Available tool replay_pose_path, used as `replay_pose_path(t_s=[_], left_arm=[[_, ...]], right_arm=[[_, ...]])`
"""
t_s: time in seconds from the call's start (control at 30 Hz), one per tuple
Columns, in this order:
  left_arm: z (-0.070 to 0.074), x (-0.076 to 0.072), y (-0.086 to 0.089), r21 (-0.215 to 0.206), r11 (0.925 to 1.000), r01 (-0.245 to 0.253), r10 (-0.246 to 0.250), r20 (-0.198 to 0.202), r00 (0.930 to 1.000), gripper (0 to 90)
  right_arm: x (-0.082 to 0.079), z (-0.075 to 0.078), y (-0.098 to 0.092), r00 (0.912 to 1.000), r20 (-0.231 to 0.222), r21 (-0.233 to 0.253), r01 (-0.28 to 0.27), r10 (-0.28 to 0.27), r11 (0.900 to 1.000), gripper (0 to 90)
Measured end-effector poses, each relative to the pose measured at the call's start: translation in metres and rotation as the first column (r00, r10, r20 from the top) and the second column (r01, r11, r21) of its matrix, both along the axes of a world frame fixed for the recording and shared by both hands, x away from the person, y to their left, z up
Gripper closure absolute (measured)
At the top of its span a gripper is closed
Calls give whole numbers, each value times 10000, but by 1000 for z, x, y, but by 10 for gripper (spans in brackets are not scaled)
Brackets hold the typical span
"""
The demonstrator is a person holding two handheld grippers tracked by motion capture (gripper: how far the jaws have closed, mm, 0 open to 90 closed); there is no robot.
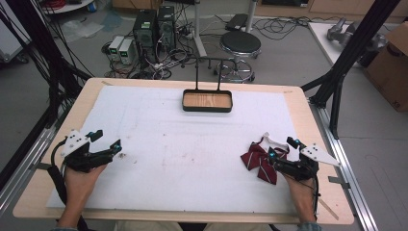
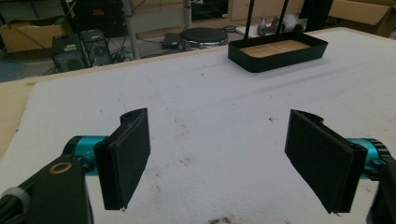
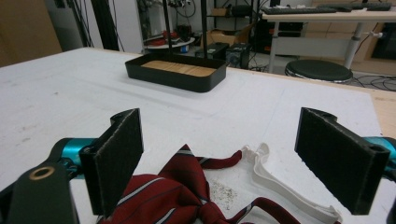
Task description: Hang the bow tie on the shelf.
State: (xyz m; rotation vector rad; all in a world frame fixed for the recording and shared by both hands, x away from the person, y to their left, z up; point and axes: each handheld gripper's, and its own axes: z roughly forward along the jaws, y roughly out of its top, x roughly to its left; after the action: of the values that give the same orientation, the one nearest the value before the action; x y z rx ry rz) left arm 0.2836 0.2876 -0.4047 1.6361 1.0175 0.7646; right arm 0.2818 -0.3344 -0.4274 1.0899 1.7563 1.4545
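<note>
A dark red striped bow tie (image 1: 257,160) with a white strap (image 1: 272,142) lies on the white mat at the right. My right gripper (image 1: 284,148) stands open right over its near edge; the tie (image 3: 163,196) and strap (image 3: 280,186) lie between and below its jaws. My left gripper (image 1: 108,139) hovers open at the mat's left side with bare mat between its jaws (image 2: 217,163). A black tray (image 1: 207,100) with a wooden floor and a tall handle rests at the far middle of the mat, also seen as the tray (image 2: 278,51) and the tray (image 3: 175,71).
The white mat (image 1: 192,144) covers most of the wooden table (image 1: 298,96). A small dark stain marks the mat beside the left gripper. Beyond the table stand a stool (image 1: 240,45), computer cases (image 1: 154,29) and cables on the floor.
</note>
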Motion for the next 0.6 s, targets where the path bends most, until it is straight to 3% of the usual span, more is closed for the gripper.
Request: replay_pose_path(t_s=[0.23,0.37,0.6], left_arm=[[-1,1,-1,0,10000,68,-68,-6,10000,228],[-1,1,-2,3,10000,92,-92,23,10000,228],[-1,0,-2,27,9999,126,-126,49,9999,228]], right_arm=[[8,-5,4,9991,-429,-365,31,-47,9993,171],[14,-11,8,9957,-915,-833,-204,127,9963,261],[20,-17,10,9902,-1357,-1105,-476,324,9927,344]])
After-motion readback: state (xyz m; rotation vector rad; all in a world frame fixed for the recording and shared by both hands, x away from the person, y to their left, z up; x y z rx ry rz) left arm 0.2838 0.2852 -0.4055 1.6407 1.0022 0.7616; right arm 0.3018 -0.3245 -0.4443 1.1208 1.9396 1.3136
